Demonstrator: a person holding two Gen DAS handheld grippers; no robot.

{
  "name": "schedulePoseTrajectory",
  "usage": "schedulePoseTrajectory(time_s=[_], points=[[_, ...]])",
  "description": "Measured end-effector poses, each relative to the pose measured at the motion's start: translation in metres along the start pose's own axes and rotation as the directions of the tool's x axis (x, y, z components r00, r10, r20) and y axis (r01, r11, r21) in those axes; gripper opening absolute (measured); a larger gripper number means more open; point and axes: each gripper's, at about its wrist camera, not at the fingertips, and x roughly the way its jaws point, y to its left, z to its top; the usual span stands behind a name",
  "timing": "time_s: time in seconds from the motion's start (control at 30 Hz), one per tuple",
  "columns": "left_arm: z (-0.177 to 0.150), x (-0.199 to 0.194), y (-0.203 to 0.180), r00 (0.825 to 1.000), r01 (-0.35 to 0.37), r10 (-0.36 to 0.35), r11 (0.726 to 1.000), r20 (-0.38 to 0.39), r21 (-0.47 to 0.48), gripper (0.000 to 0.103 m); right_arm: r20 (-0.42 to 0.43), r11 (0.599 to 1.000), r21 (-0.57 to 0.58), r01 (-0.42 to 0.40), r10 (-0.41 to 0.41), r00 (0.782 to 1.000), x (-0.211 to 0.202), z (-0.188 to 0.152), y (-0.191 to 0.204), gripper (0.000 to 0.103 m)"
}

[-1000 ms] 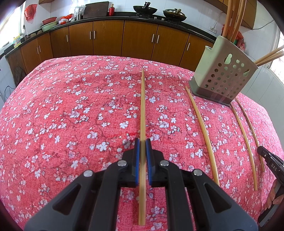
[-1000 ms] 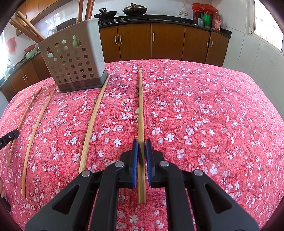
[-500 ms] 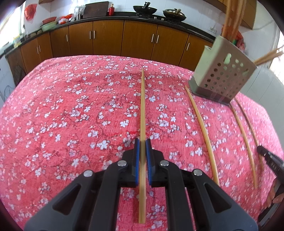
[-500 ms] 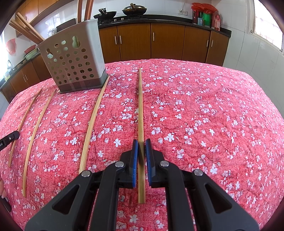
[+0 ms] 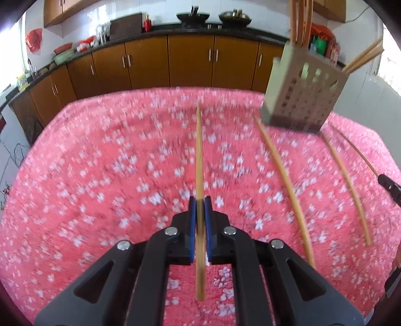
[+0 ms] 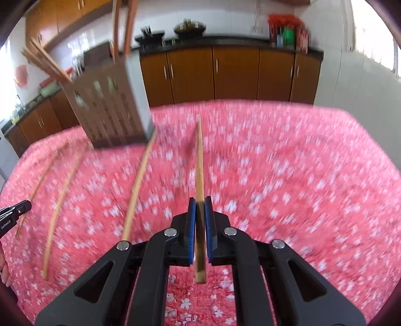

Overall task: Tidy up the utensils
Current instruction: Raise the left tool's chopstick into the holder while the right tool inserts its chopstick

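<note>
My left gripper (image 5: 200, 200) is shut on a bamboo chopstick (image 5: 199, 150) that points away from me, lifted above the red floral tablecloth (image 5: 100, 175). My right gripper (image 6: 200, 200) is shut on another bamboo chopstick (image 6: 199, 160), also lifted. A grey perforated utensil holder (image 5: 303, 100) with several chopsticks in it stands at the far right in the left wrist view and at the far left in the right wrist view (image 6: 112, 110). Three loose chopsticks (image 5: 285, 185) lie on the cloth in front of the holder; they also show in the right wrist view (image 6: 137, 185).
Brown kitchen cabinets (image 5: 175, 62) with a dark counter run behind the table. Woks (image 5: 193, 16) sit on the counter. The tip of the other gripper shows at the right edge (image 5: 388, 188) and at the left edge (image 6: 15, 213).
Both grippers have lifted with their chopsticks off the cloth, and the views are now motion-blurred. The holder looks closer and higher in the right wrist view.
</note>
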Motion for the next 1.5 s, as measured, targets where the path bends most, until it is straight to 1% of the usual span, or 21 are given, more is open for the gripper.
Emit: schedulePoseTrajectory(time_s=[0.1,0.2,0.3,0.4,0.5,0.6,0.8,0.83,0.9,1.0,1.07,1.1,1.17,1.2,1.23,1.3,1.37,1.43,1.5], points=[[0.011,-0.027,0.0,0.998,0.01,-0.01,1.0,0.067,0.007,0.008,0.093,1.0,-0.009,-0.002,0.003,0.996,-0.026,0.017,0.003,0.008],[0.028,-0.054,0.002,0.989,0.016,-0.018,1.0,0.147,0.02,0.008,0.163,1.0,-0.003,-0.013,0.013,0.987,-0.044,0.032,0.006,0.008],[0.05,-0.074,0.006,0.976,0.033,-0.034,0.999,0.215,0.009,0.008,0.204,1.0,0.002,-0.021,0.02,0.979,-0.057,0.045,0.004,0.008],[0.07,-0.084,0.018,0.965,0.047,-0.047,0.999,0.257,0.004,0.008,0.233,1.0,0.002,-0.027,0.025,0.972,-0.065,0.052,0.006,0.008],[0.079,-0.093,0.018,0.958,0.051,-0.052,0.999,0.283,0.012,0.008,0.253,1.0,0.001,-0.03,0.029,0.967,-0.07,0.058,0.007,0.008],[0.087,-0.103,0.016,0.952,0.074,-0.077,0.997,0.296,0.02,0.008,0.27,0.998,0.002,-0.056,0.053,0.961,-0.076,0.066,0.003,0.008],[0.096,-0.122,0.009,0.936,0.158,-0.161,0.987,0.312,0.035,0.008,0.313,0.991,-0.008,-0.132,0.128,0.941,-0.098,0.084,0.008,0.008],[0.099,-0.127,0.006,0.931,0.182,-0.183,0.983,0.317,0.032,0.008,0.323,0.989,-0.011,-0.148,0.144,0.935,-0.104,0.087,0.009,0.008],[0.103,-0.132,0.006,0.922,0.209,-0.206,0.978,0.329,0.029,0.008,0.341,0.984,-0.017,-0.177,0.172,0.924,-0.114,0.093,0.012,0.008],[0.114,-0.146,-0.004,0.898,0.239,-0.237,0.97,0.371,0.041,0.008,0.386,0.972,-0.033,-0.231,0.225,0.895,-0.132,0.107,0.019,0.008],[0.123,-0.156,-0.012,0.878,0.267,-0.264,0.963,0.4,0.049,0.008,0.422,0.966,-0.053,-0.251,0.25,0.871,-0.144,0.117,0.026,0.008],[0.13,-0.163,-0.017,0.862,0.279,-0.274,0.959,0.426,0.053,0.008,0.438,0.965,-0.06,-0.256,0.256,0.862,-0.149,0.121,0.029,0.008],[0.139,-0.174,-0.024,0.84,0.286,-0.28,0.956,0.465,0.058,0.008,0.471,0.963,-0.071,-0.261,0.263,0.842,-0.155,0.131,0.034,0.008],[0.147,-0.179,-0.03,0.825,0.289,-0.28,0.955,0.492,0.059,0.008,0.484,0.962,-0.073,-0.262,0.264,0.834,-0.156,0.137,0.038,0.008],[0.152,-0.182,-0.033,0.816,0.289,-0.279,0.955,0.506,0.059,0.008,0.494,0.962,-0.073,-0.263,0.264,0.828,-0.156,0.142,0.04,0.008],[0.169,-0.184,-0.042,0.8,0.292,-0.273,0.955,0.534,0.05,0.008,0.501,0.961,-0.076,-0.267,0.268,0.823,-0.15,0.154,0.046,0.008],[0.181,-0.18,-0.049,0.795,0.287,-0.262,0.957,0.548,0.042,0.008,0.497,0.964,-0.082,-0.254,0.261,0.828,-0.137,0.164,0.053,0.008],[0.191,-0.17,-0.056,0.794,0.269,-0.245,0.962,0.556,0.04,0.008,0.497,0.97,-0.088,-0.227,0.24,0.834,-0.122,0.171,0.058,0.008],[0.197,-0.157,-0.062,0.803,0.257,-0.236,0.966,0.547,0.04,0.008,0.485,0.974,-0.085,-0.208,0.223,0.845,-0.108,0.175,0.062,0.008]])
